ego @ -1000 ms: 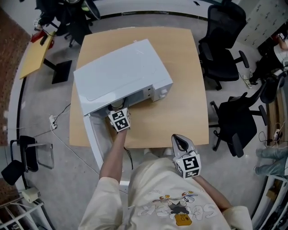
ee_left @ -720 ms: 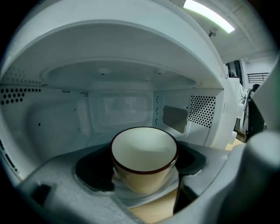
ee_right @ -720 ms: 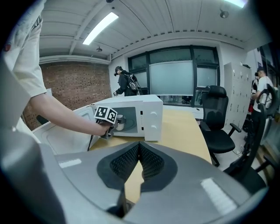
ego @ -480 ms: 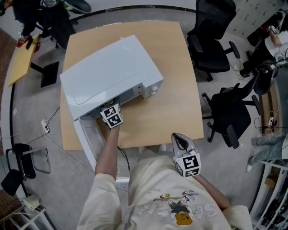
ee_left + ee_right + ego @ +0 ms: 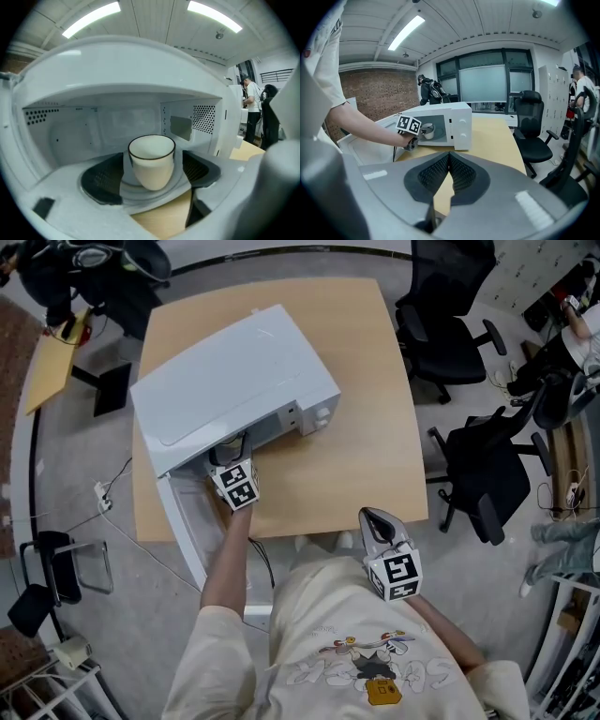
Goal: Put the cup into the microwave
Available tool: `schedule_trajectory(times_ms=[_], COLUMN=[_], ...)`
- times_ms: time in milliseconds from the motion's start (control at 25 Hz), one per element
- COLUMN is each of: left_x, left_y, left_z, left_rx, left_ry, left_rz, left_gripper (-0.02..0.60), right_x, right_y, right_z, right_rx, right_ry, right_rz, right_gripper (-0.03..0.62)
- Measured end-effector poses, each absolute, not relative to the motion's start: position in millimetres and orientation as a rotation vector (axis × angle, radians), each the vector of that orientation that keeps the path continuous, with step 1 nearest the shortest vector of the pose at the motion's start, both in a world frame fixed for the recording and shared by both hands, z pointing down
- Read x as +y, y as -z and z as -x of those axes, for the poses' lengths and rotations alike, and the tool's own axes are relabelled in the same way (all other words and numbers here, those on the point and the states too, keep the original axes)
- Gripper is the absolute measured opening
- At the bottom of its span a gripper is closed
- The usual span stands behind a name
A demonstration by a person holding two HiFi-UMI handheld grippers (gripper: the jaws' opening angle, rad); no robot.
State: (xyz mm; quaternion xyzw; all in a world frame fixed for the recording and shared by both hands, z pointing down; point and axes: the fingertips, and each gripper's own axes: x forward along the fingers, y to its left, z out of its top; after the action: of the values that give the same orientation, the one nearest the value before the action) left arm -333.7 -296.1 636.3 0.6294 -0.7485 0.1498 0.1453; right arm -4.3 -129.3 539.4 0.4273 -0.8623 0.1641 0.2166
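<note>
A cream cup (image 5: 151,161) with a dark rim stands upright between the pads of my left gripper (image 5: 152,174), just inside the open white microwave (image 5: 234,381). The pads sit tight against both sides of the cup, so the gripper is shut on it. In the right gripper view the cup (image 5: 427,131) shows in the oven's mouth with the left gripper (image 5: 417,136) on it. From the head view the cup is hidden under the oven's top. My right gripper (image 5: 368,516) hangs shut and empty near the person's chest, past the table's front edge.
The microwave door (image 5: 183,521) swings out past the wooden table's (image 5: 356,456) left front corner. Black office chairs (image 5: 450,334) stand along the table's right side. A cable runs over the floor at the left. People stand far off in the room.
The head view has shifted a little. My left gripper stays at the microwave's mouth with the cup, and the right gripper keeps its place near the chest.
</note>
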Motion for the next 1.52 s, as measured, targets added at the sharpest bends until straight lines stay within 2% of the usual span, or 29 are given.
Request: schedule_trajectory(times_ms=[120,200,400,800,1520], left_x=[-268,-244,-183,-66,-26], left_y=[-631,-618,-570,-521,-515], left_z=[318,298,250,136,141], left_rx=[-2.134,-2.126,-2.113,-1.768,-1.819], left_ry=[-0.439,-0.445,-0.352,-0.257,-0.29], left_rz=[-1.804,-1.844,-1.918,-2.006,-1.98], left_gripper=[0.338,0.178,0.01,0.006,0.006], right_x=[-126,-120,-111,-89,-68], right_y=[-538,-538,-540,-545,-536], right_z=[6,5,7,20,45], right_rx=[-2.415,-2.43,-2.475,-2.513,-2.581], right_ry=[-0.458,-0.454,-0.466,-0.452,-0.441], right_rz=[-1.163,-1.143,-1.102,-0.949,-0.836], right_gripper=[0.006,0.006,0.006,0.006,0.006])
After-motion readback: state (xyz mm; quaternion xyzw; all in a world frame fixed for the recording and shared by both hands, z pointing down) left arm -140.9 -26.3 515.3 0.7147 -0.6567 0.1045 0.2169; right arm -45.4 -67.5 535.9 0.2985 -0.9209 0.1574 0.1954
